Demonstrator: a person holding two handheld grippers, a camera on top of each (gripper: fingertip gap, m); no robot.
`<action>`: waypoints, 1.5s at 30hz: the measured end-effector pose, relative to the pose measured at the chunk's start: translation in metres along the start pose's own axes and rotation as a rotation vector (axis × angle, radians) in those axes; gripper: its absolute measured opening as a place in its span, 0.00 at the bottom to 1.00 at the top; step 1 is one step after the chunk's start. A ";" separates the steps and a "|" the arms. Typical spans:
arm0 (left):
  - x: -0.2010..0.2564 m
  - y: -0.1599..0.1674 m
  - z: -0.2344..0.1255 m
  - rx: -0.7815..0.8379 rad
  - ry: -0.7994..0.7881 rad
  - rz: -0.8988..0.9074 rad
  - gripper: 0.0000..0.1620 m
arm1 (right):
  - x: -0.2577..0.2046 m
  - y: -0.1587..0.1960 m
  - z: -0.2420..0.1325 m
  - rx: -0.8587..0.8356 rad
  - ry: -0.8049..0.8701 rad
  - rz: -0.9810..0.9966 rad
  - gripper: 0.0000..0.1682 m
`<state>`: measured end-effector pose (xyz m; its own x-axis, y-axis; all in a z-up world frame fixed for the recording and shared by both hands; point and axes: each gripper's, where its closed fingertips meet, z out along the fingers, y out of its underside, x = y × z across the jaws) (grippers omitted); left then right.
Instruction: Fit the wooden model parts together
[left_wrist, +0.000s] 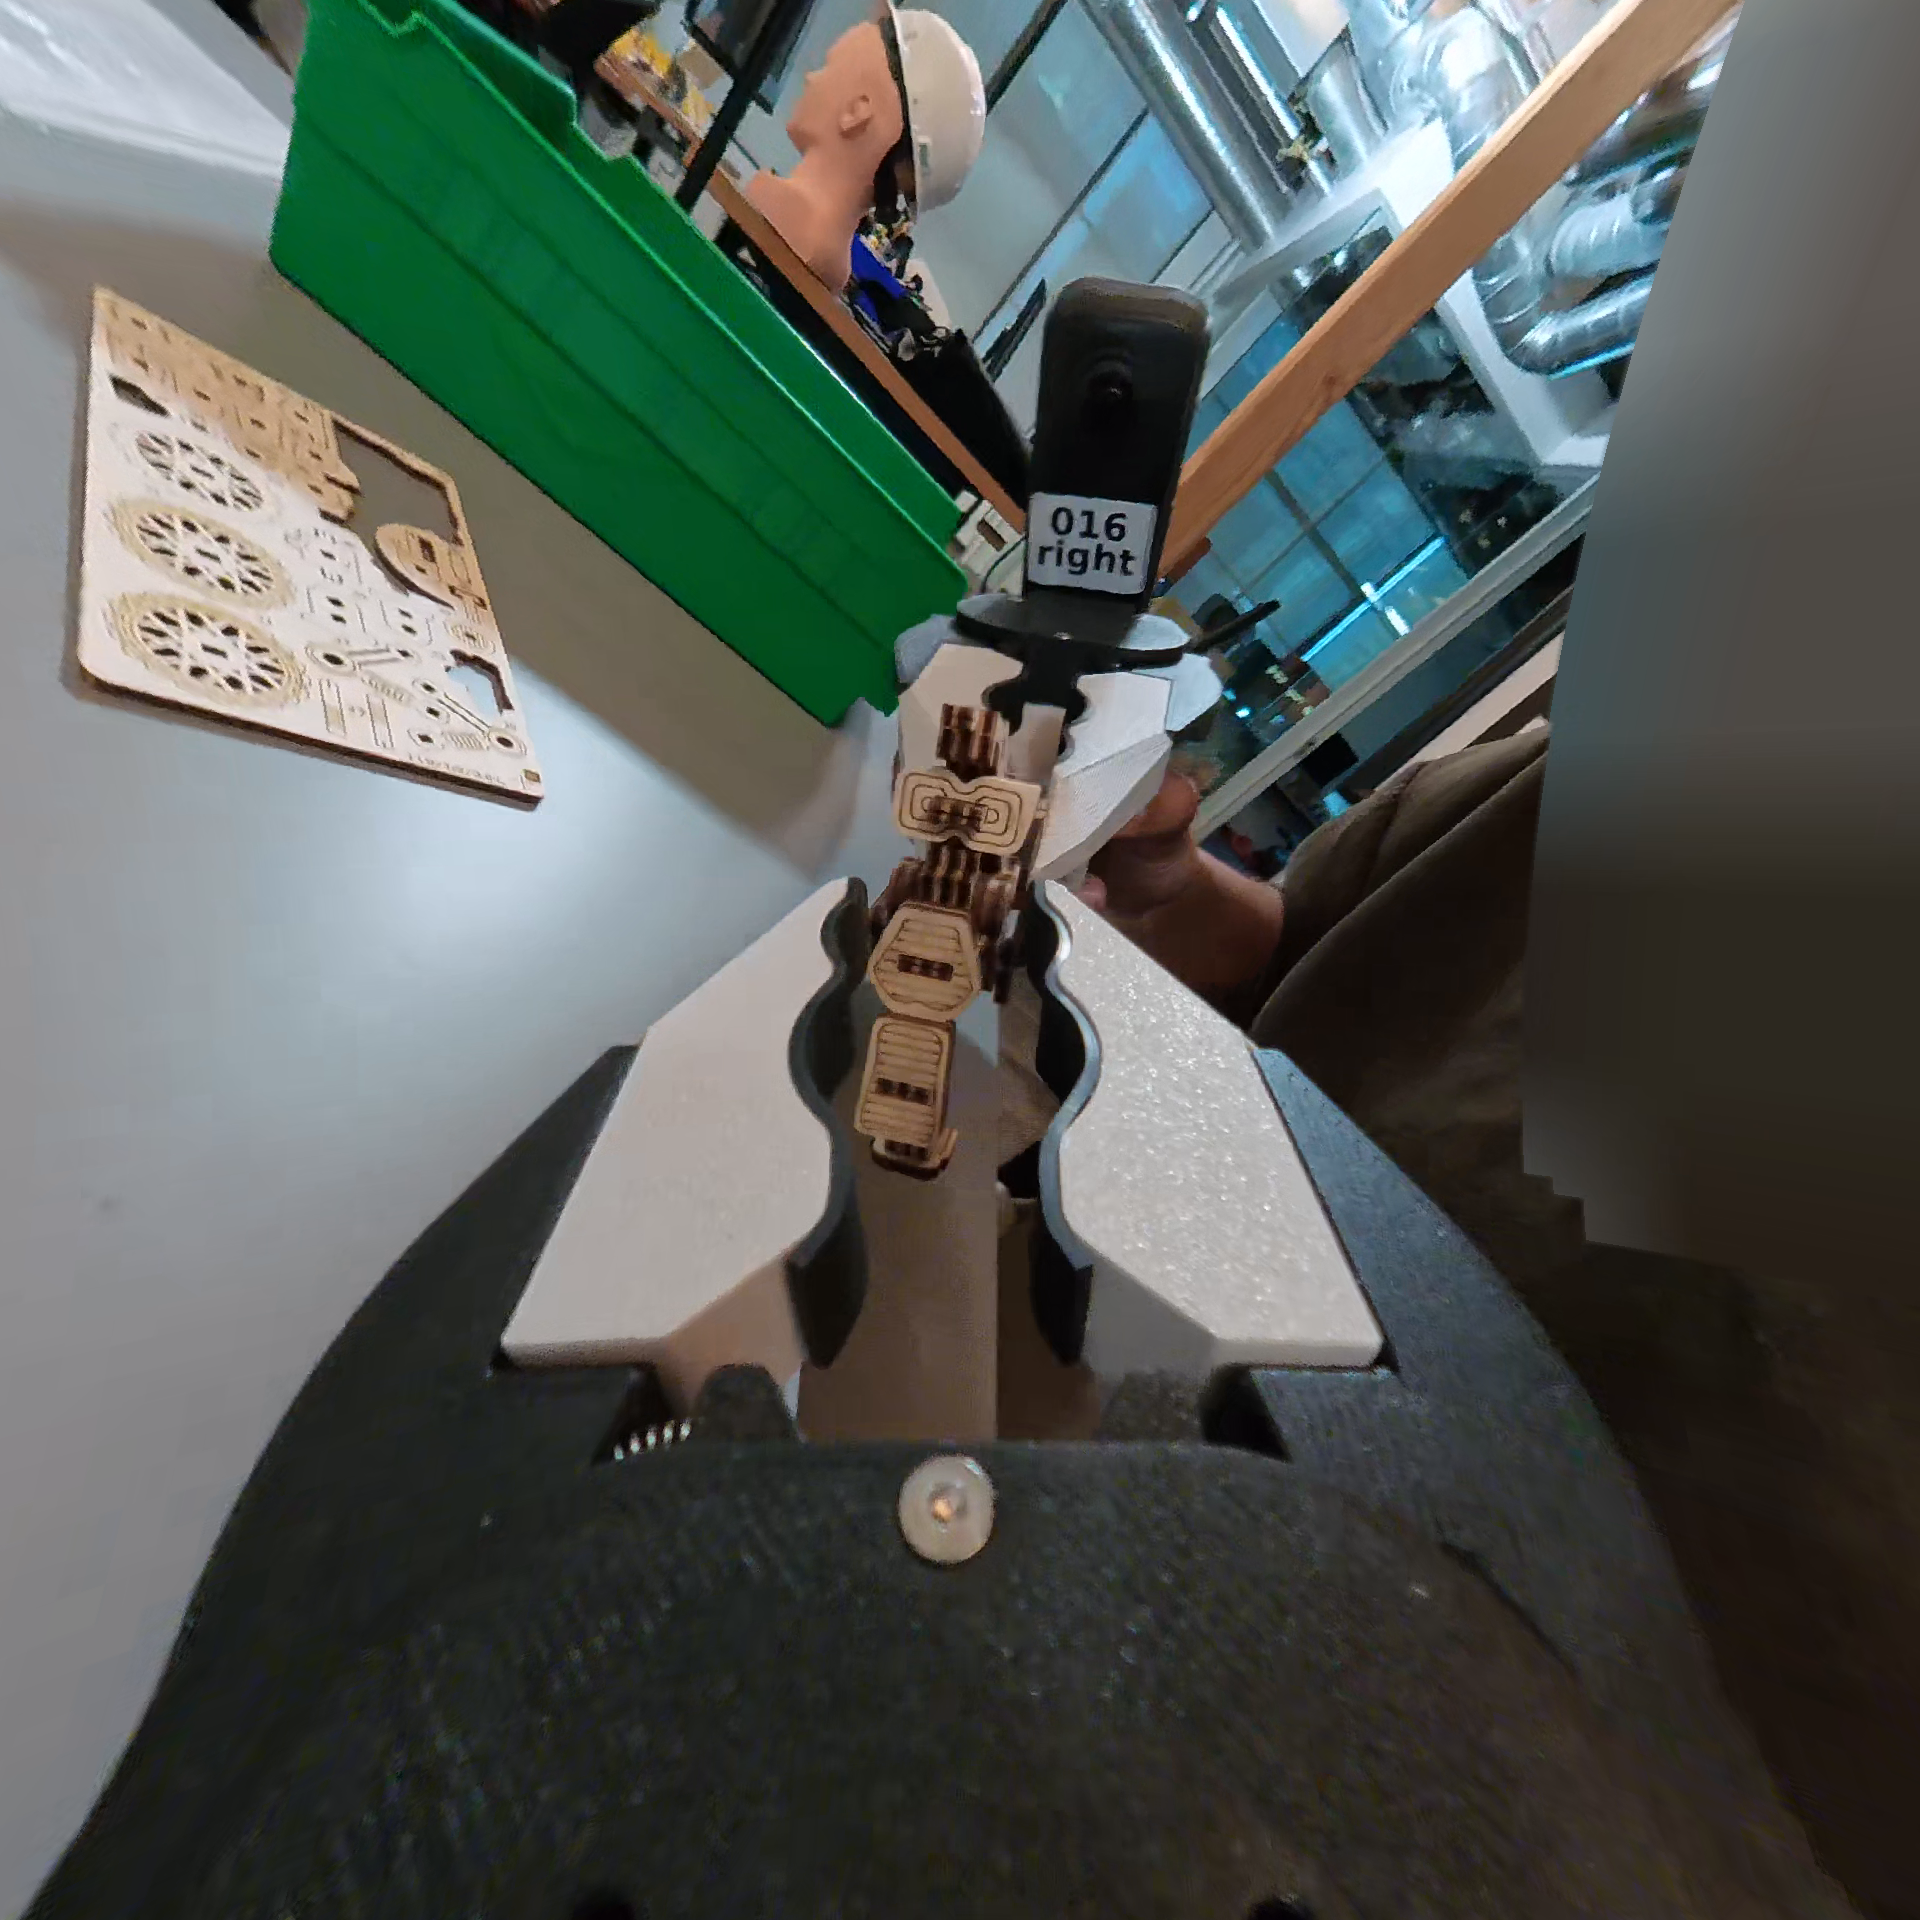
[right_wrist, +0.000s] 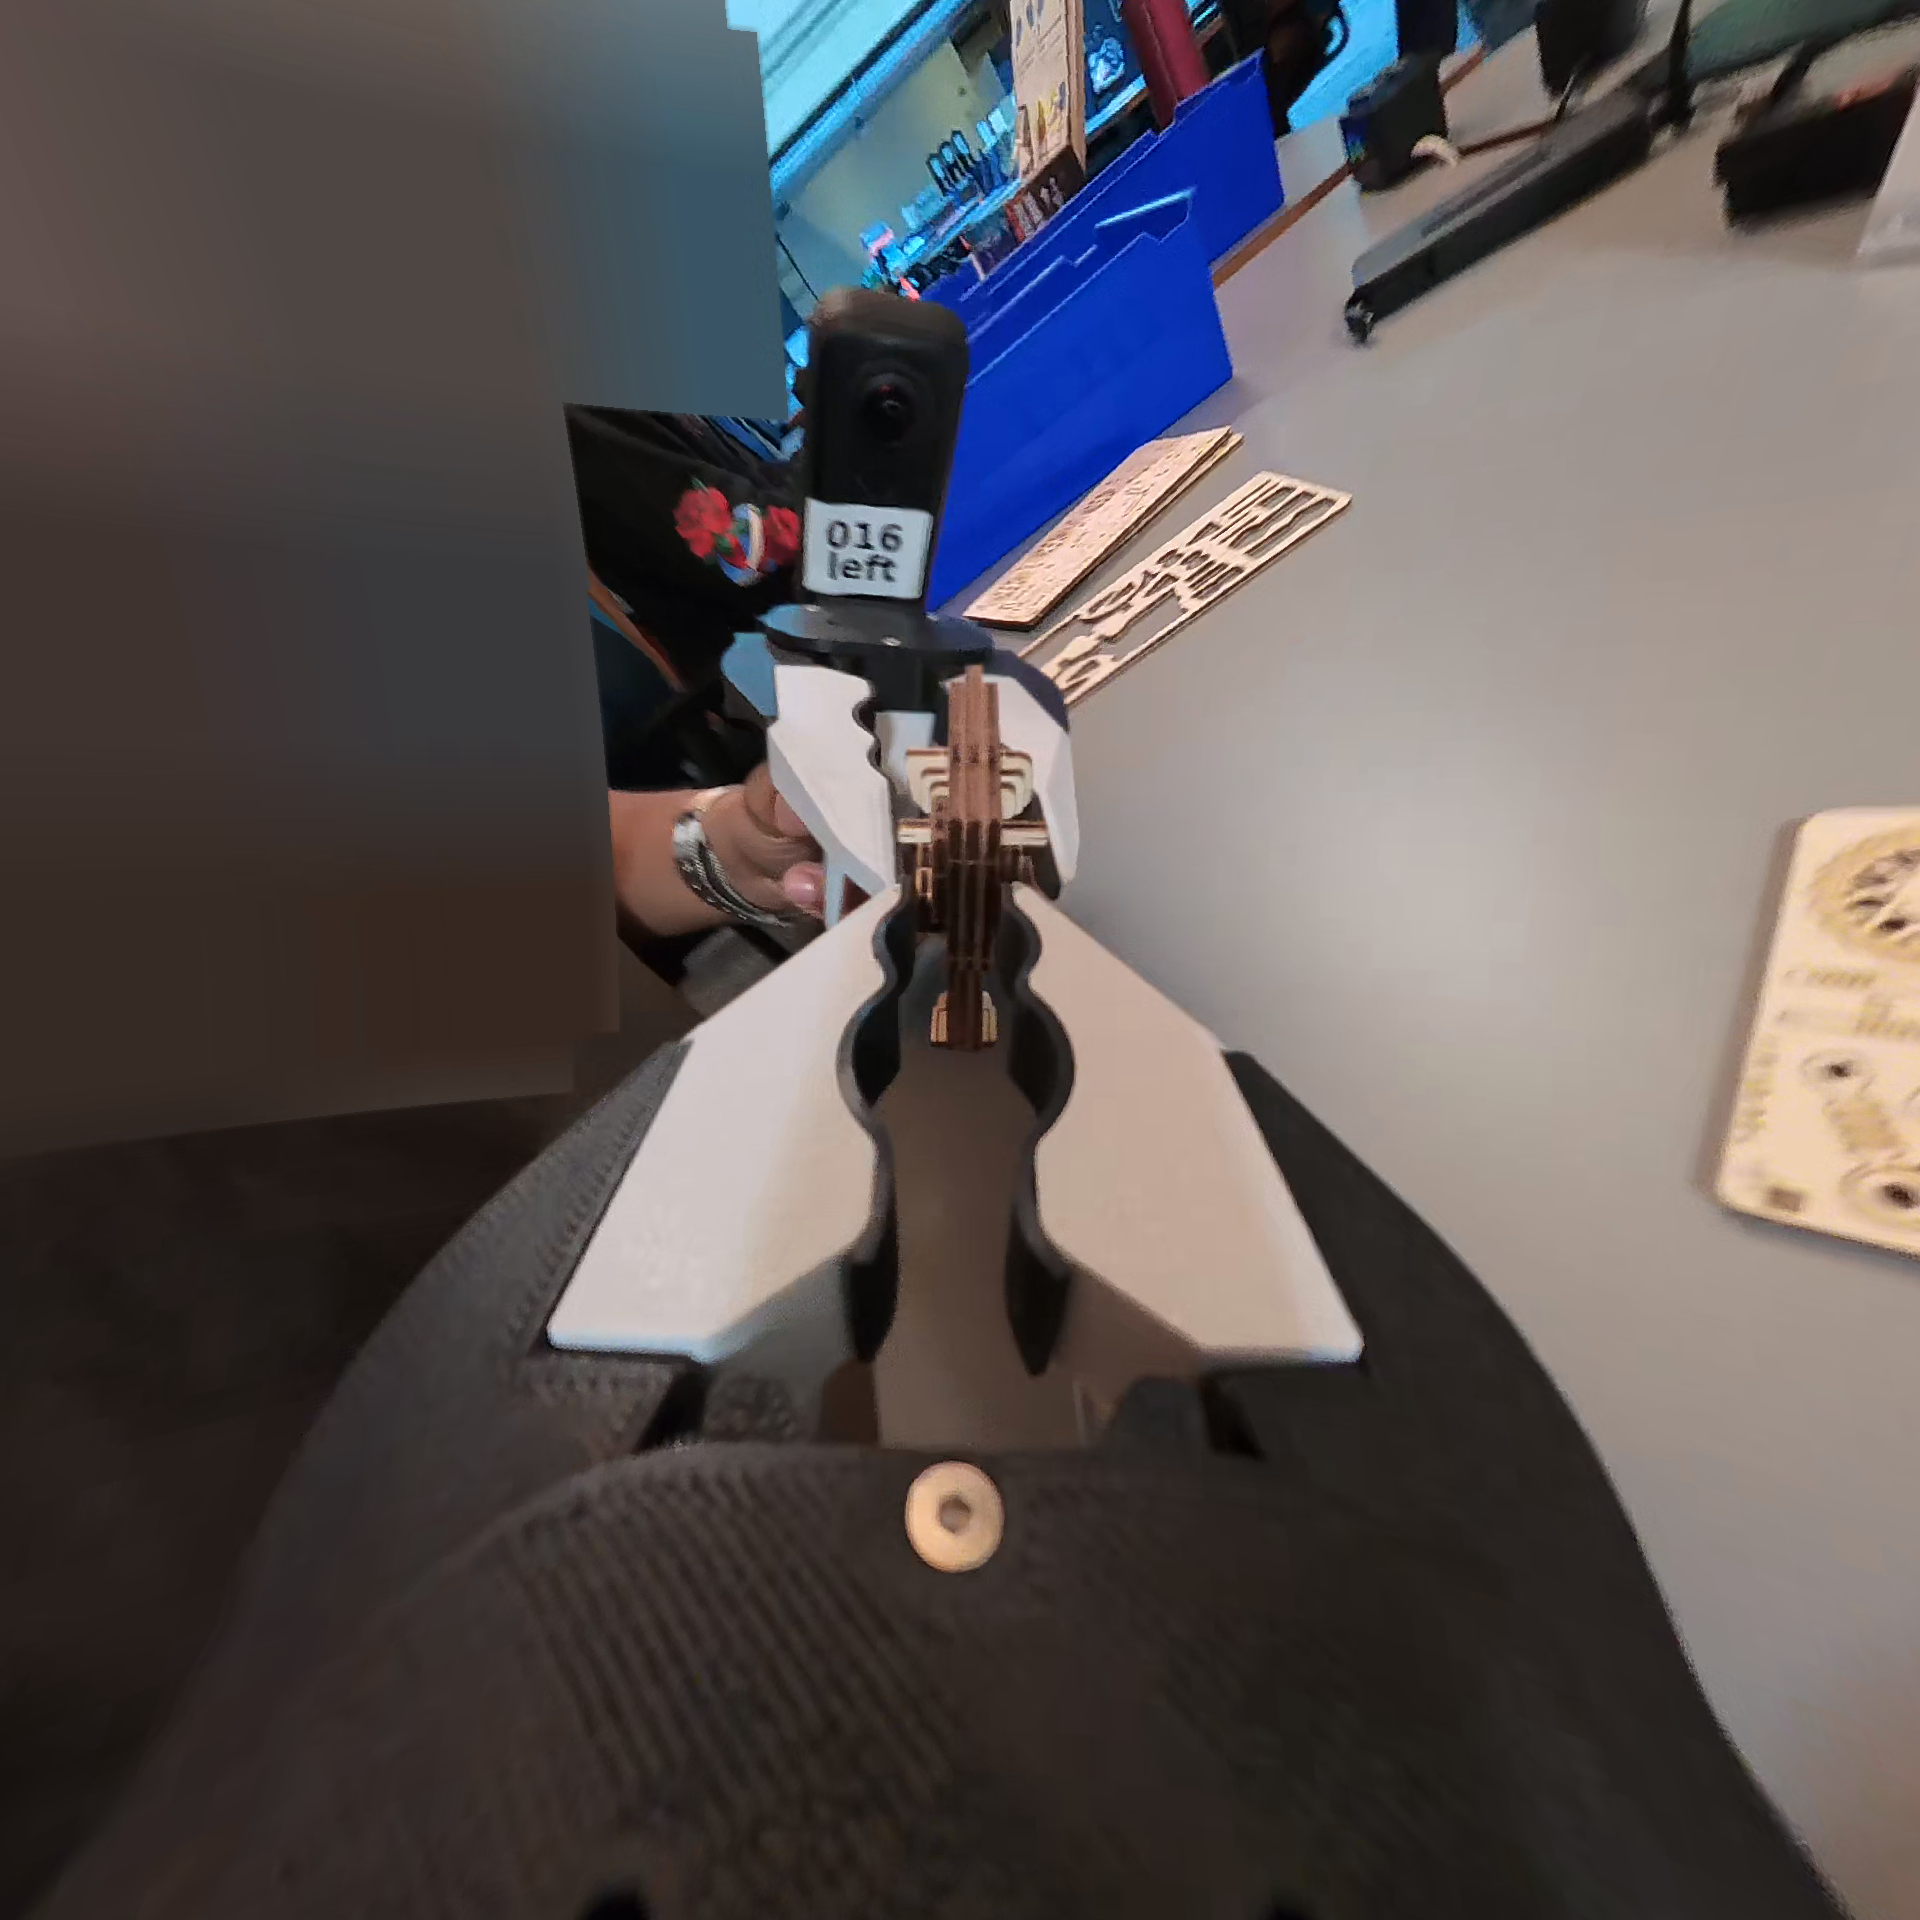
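A: Biggest things first. Grey table is carrying the spares: green bin upper left in the left wrist view, blue bin upper centre in the right wrist view. Both well apart from the work, so they aren't in play.

B: Sheets?

A: Punched wooden sheet is lying flat at left, gaps where parts came out. Two more sheets are sitting beside the blue bin.

B: And the model?

A: Wooden model is hanging mid-frame, off the table, between both tools. Left gripper is pinching its near end at the fingertips; right gripper is pinching the opposite end, nose to nose.

B: Why both ends?

A: My read: one is bracing while the other is pressing a layer home. Lifted clear so nothing is fouling underneath.

B: Seated?

A: Can't tell, joint is hidden between the fingers.
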<state>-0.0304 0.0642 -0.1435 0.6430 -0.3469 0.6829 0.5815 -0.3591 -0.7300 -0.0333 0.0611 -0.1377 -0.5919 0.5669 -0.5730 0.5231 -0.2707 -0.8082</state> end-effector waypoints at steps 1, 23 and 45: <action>0.000 0.000 0.000 -0.001 -0.017 0.036 0.18 | 0.000 0.000 0.000 -0.006 0.014 -0.036 0.08; 0.035 -0.010 -0.008 0.071 -0.198 0.842 0.18 | -0.039 -0.009 -0.002 0.001 0.213 -0.948 0.08; 0.038 -0.010 -0.009 0.082 -0.151 0.781 0.16 | -0.037 -0.011 -0.002 0.059 0.078 -0.662 0.13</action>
<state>-0.0159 0.0471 -0.1094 0.9367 -0.3485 -0.0336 -0.0335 0.0064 -0.9994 -0.0164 0.0446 -0.1073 -0.7294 0.6818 0.0560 0.0291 0.1127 -0.9932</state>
